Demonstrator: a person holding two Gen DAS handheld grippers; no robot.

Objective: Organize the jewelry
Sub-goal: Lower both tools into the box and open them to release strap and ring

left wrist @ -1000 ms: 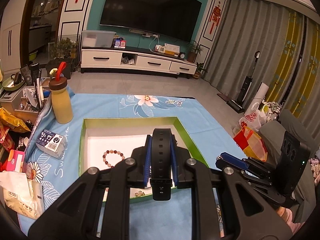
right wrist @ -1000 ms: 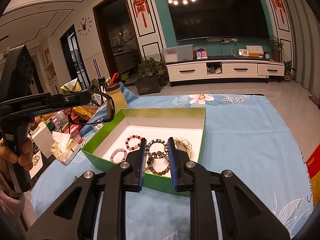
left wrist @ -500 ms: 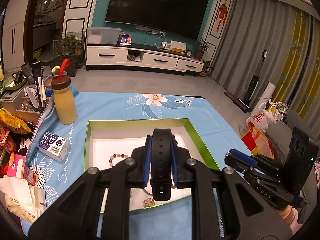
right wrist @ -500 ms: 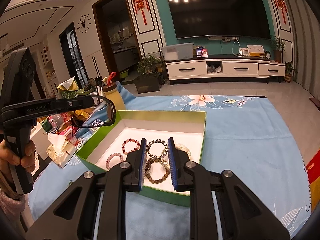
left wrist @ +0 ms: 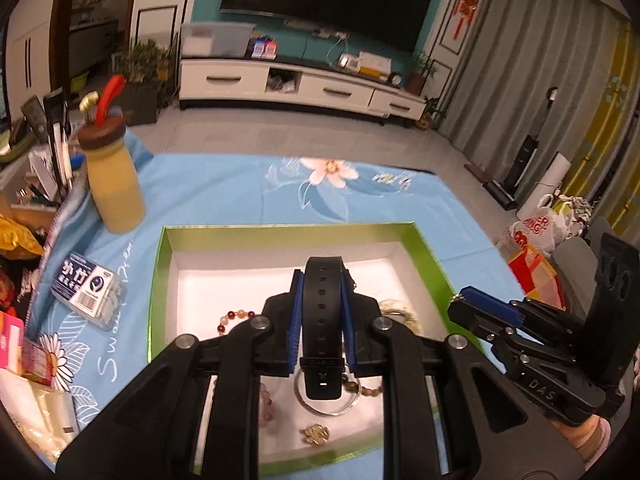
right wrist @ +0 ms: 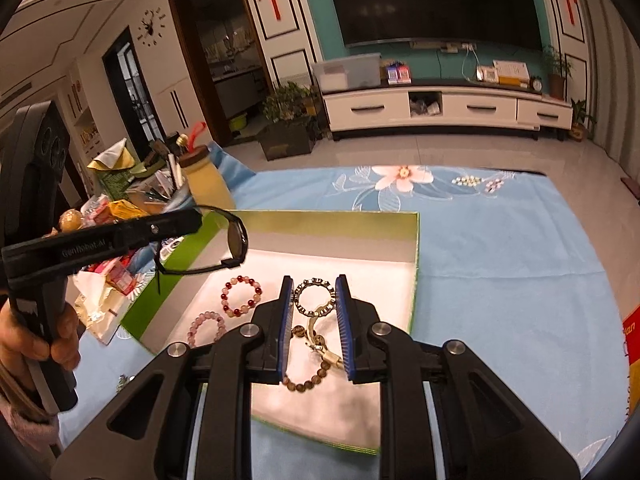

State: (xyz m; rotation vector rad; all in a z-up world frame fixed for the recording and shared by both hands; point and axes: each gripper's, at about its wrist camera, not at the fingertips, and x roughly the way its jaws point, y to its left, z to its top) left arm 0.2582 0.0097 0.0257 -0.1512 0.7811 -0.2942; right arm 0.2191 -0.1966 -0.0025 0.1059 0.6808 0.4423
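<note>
L gripper [left wrist: 322, 312] hides bracelets [left wrist: 240, 318].

2 wrist fisheyes, both above the near edge of the table, facing the TV wall.

The left wrist view looks steeply down along the left gripper [left wrist: 322, 320] into the green box [left wrist: 157, 280], close above it. The right wrist view looks along the right gripper [right wrist: 314, 328] from slightly right of the same box [right wrist: 416, 264]. Both share the box, the blue cloth [left wrist: 224, 192] and the yellow bottle [left wrist: 114, 188]; each sees the other gripper at its frame edge.
</note>
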